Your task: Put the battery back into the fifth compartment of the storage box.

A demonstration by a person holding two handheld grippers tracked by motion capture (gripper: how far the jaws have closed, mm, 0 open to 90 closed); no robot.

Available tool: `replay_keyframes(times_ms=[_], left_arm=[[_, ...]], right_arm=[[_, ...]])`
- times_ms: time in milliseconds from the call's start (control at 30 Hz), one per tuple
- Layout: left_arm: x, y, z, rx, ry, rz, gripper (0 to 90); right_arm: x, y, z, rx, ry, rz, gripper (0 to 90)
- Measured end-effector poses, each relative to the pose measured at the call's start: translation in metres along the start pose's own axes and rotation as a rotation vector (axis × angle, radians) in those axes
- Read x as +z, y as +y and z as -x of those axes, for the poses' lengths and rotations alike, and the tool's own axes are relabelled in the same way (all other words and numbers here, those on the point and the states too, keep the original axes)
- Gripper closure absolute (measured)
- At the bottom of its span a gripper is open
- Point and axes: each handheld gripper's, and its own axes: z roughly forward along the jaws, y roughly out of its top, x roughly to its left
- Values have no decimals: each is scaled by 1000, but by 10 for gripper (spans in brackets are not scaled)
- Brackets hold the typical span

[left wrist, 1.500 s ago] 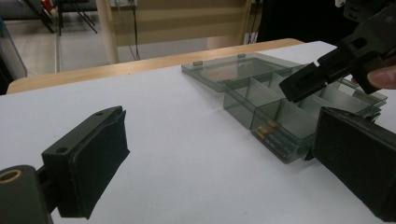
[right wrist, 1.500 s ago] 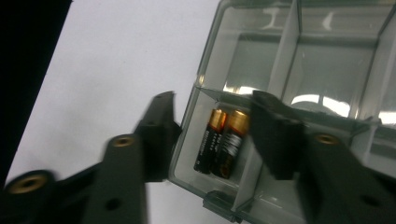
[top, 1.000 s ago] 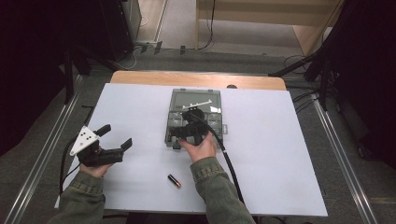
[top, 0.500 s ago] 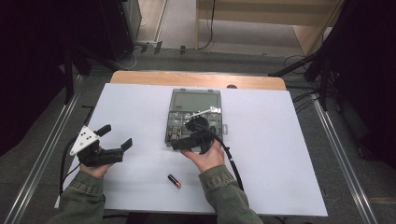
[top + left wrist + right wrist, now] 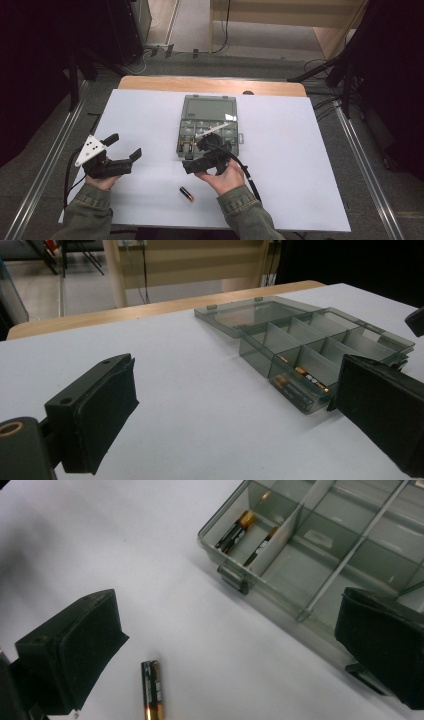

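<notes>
A smoky translucent compartment box (image 5: 207, 106) lies with its lid folded back at the table's middle. Two batteries (image 5: 235, 530) rest in its near-left corner cell, also seen as batteries (image 5: 300, 385) in the left gripper view. A loose battery (image 5: 187, 193) lies on the white sheet in front of the box and shows as the battery (image 5: 152, 690) below my right gripper (image 5: 235, 615). My right gripper (image 5: 198, 156) hovers at the box's near edge; its jaws have just been opening and nothing is between them. My left gripper (image 5: 122, 148) rests open at the left, aimed at the box (image 5: 320, 340).
The white sheet (image 5: 300, 150) covers the table, with a wooden strip (image 5: 210, 85) along its far edge. Metal rails (image 5: 365, 165) run along the floor on both sides. A black cable (image 5: 247, 175) trails from my right gripper.
My right gripper has drawn back from over the box's cells to its near edge, closer to the loose battery, and its jaws have spread. The left gripper has stayed put.
</notes>
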Motion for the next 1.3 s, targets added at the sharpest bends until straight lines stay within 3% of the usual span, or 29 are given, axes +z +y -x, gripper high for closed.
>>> replay_keyframes(times_ms=[233,633,833,933,1300], left_arm=[[0,0,0,-4,-1,1,36],[0,0,0,-4,-1,0,37],[0,0,0,-3,-3,0,36],[0,0,0,-5,-4,-1,37],[0,0,0,-1,-4,-3,36]], right_arm=[[7,-7,-13,-40,30,-46,7],[28,-24,-37,-147,16,-181,75],[35,-29,-45,-185,1,-195,138],[39,-31,-48,-198,-27,-216,147],[47,-35,-55,-215,-30,-264,285]])
